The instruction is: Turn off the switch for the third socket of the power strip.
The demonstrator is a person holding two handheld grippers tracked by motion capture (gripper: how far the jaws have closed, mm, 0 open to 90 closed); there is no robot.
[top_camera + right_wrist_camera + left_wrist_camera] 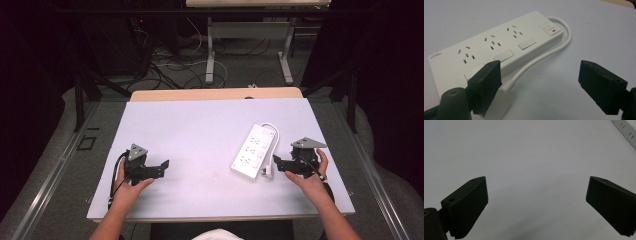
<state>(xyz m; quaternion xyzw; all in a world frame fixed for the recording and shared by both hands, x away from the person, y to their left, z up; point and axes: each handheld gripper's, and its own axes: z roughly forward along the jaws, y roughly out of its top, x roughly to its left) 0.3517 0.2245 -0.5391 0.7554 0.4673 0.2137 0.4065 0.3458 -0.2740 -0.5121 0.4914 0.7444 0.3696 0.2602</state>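
Plug (499, 102): on the desk (200, 135) near its right edge, between the right gripper (537, 82) jaws, against the left one.
Right jaws: apart, not clamping.
Power strip (254, 150): just beyond the plug.
Left gripper (536, 205): jaws spread, nothing between.

We're looking at two matte black handheld grippers, pretty chunky builds; the left gripper (165, 164) has a grey three-cornered plate on top and a black cable looping off its back; the right gripper (274, 160) carries the same grey plate; up close we see blocky wedge-shaped jaws with small screw holes and finely ribbed pads (467, 216); forearms are bare, no sleeves.
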